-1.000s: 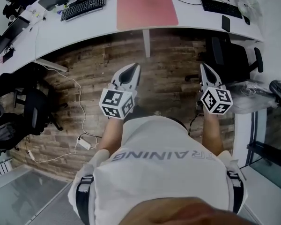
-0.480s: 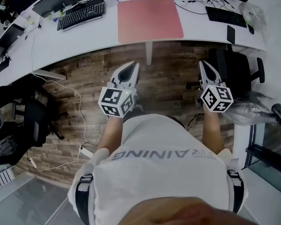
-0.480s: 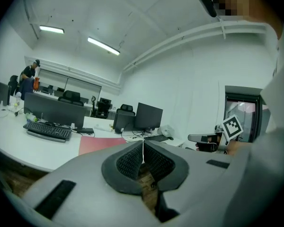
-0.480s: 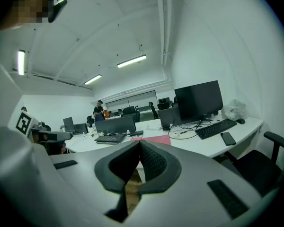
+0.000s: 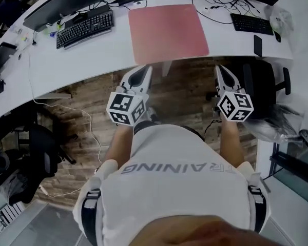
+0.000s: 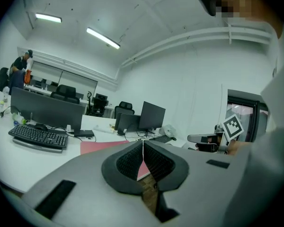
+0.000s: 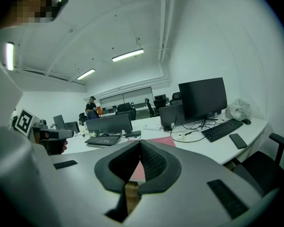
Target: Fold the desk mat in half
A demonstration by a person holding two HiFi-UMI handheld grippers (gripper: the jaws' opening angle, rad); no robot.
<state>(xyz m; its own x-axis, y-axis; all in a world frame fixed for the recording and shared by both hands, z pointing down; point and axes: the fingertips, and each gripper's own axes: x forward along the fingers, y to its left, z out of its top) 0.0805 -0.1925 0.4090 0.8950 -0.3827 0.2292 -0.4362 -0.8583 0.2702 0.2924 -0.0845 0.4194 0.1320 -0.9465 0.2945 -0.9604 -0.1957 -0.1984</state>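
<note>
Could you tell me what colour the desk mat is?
Desk mat: plain pinkish red, best in the head view.

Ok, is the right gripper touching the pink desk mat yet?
Apart. In the head view the right gripper, jaws shut, hangs over the floor short of the desk, clear of the pink desk mat.

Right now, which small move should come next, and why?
Probably bring both grippers forward to the near edge of the desk mat: it lies flat, while the left gripper and right gripper, shut and empty, hang short of it.
</note>
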